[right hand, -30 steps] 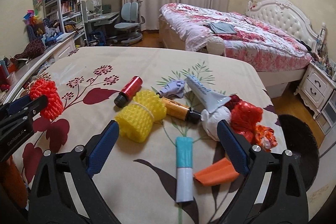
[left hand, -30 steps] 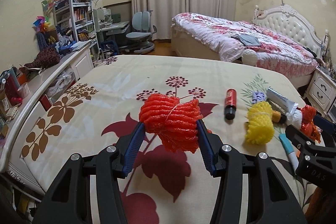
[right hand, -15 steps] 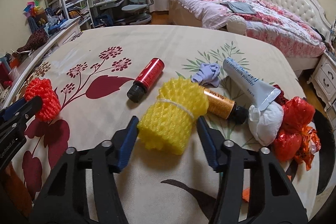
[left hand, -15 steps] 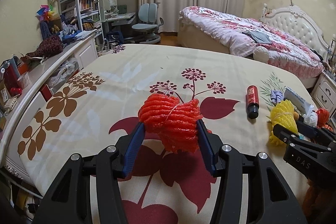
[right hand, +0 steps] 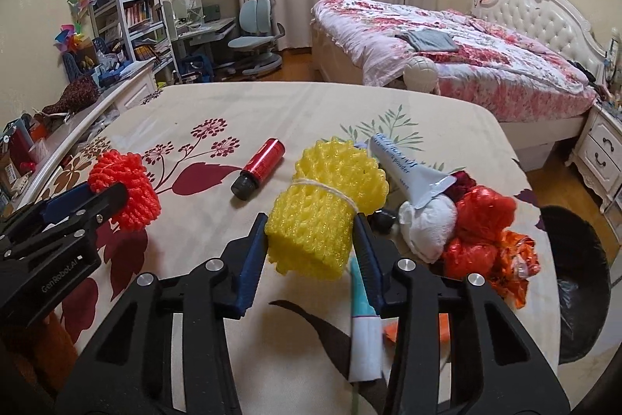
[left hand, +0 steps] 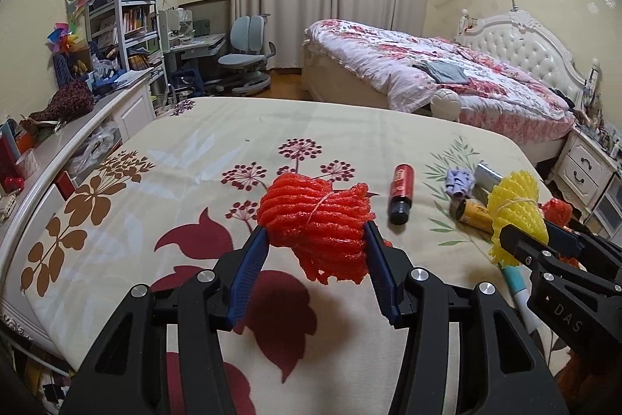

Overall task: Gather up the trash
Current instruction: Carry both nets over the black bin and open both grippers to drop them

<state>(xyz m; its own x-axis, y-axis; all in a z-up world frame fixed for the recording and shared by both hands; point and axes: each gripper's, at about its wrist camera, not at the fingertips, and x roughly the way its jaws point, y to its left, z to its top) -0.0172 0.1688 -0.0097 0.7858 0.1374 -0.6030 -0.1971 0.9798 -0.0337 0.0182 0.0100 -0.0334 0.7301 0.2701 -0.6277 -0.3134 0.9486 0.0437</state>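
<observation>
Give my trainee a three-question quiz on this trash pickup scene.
1. True or false: the left gripper holds the red foam net.
2. Which item sits between the right gripper's closing jaws? A) red bottle B) yellow foam net C) white tube
3. Fill in: the black bin stands off the bed's ____ edge in the right wrist view.

Key: 1 true; 2 B; 3 right.

Both tongs, left tongs [left hand: 315, 251] and right tongs [right hand: 310, 234], are black with blue pads, shiny round screws and small white letters.
</observation>
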